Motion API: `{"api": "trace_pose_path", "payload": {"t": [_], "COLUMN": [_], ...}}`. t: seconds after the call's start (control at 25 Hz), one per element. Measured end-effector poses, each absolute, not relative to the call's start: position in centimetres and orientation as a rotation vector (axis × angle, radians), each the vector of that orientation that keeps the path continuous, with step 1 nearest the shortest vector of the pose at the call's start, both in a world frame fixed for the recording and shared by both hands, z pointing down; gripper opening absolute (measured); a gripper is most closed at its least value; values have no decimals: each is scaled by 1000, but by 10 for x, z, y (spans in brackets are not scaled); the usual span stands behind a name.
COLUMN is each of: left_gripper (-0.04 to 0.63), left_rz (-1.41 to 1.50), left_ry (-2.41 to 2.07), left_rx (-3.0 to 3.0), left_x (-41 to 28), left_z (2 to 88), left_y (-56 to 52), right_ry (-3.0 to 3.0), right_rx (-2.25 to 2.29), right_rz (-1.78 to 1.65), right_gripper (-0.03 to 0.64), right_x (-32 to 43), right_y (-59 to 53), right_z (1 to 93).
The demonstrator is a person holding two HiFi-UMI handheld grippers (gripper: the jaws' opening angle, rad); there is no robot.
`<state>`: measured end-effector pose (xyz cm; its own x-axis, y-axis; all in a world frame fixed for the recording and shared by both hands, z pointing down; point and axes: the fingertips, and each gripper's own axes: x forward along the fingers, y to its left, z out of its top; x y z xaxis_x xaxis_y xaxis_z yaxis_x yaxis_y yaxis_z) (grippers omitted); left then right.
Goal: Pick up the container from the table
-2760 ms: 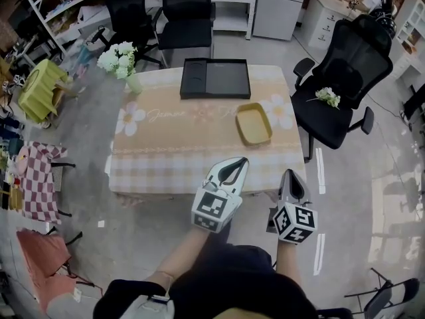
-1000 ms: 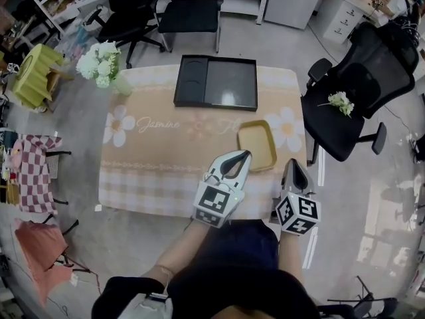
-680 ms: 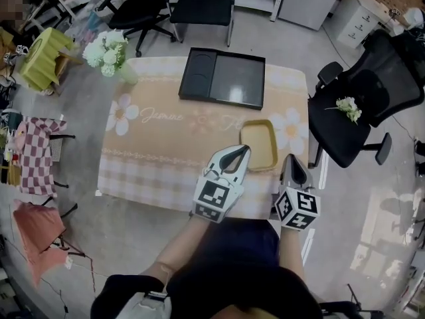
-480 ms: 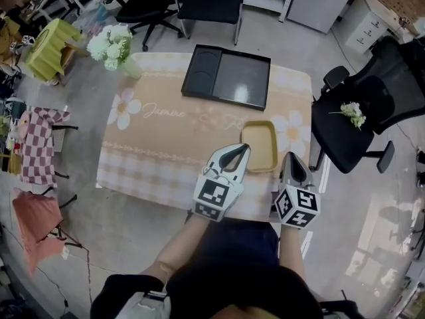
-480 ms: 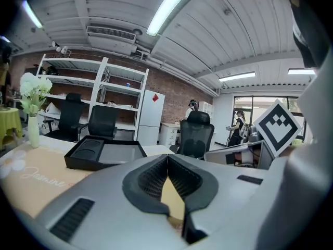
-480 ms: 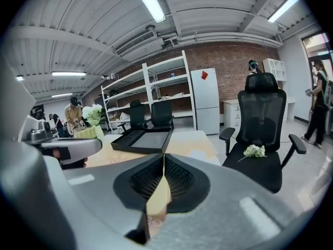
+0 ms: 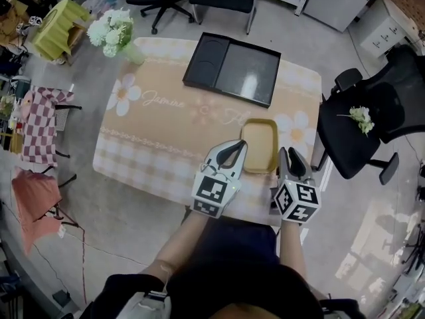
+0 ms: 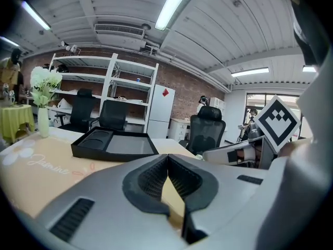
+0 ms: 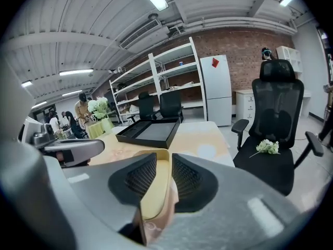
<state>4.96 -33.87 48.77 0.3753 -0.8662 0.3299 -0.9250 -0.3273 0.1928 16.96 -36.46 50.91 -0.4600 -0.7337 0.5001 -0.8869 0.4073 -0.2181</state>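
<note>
A shallow yellow container lies near the front right edge of the table. My left gripper hovers over the table's front edge just left of the container, shut, with nothing in it; in the left gripper view its tips meet. My right gripper is at the container's near right corner, and its jaws are opening. In the right gripper view the container shows through the gap of the right gripper, and the pads do not press on it.
A black tray sits at the table's far side, also seen as the tray. A vase of white flowers stands at the far left corner. A black office chair holding a flower sprig stands right of the table.
Both grippers have come forward and down toward the table's front edge and the container. The right gripper's jaws, shut before, now stand apart.
</note>
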Motion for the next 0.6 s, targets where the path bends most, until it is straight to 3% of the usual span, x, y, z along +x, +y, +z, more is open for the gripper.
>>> {"api": "trace_pose_path", "payload": {"t": [0.6], "left_gripper": [11], "left_rz": [319], "left_ry": [-1616], "left_rx": [2174], "left_x": [35], "left_z": [528], "left_y": [-348], "right_ry": [-2289], "right_rx": [1256], "right_rz": [767], "right_gripper": [109], "right_x": [156], "right_y": [-377], "right_z": [557]}}
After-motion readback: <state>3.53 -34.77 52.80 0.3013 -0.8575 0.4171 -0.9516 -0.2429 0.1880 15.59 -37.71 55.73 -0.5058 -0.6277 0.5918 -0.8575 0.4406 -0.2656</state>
